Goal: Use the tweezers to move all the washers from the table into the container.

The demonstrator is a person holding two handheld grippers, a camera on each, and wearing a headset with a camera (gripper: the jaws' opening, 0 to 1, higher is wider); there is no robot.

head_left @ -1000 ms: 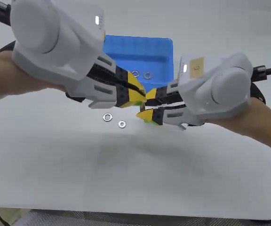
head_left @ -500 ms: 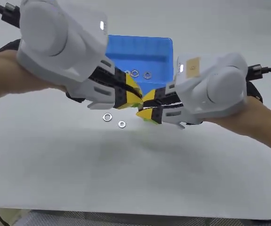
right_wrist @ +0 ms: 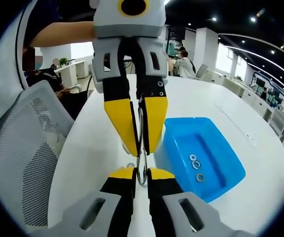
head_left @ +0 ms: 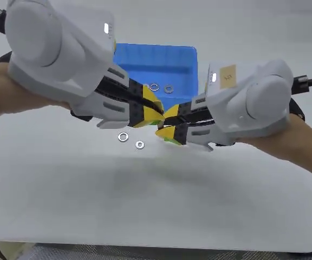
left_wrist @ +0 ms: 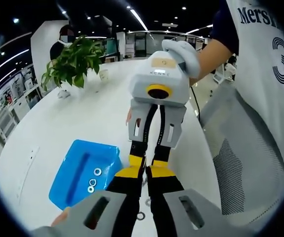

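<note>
Above two steel washers (head_left: 123, 137) on white tabletop (head_left: 145, 206): left claw (head_left: 157, 112) and right claw (head_left: 167, 123) barely shifted, both clamped on thin metal tweezers (right_wrist: 141, 148); handover likely unfinished, washers wait.

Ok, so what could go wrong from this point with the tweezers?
1. Both the left gripper and right gripper pinch the thin tweezers; a mistimed release could drop them.
2. They would likely fall near the two washers on the table, possibly scattering them.

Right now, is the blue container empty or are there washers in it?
Not empty. Three washers lie inside the blue container; two more washers sit on the table outside it.
</note>
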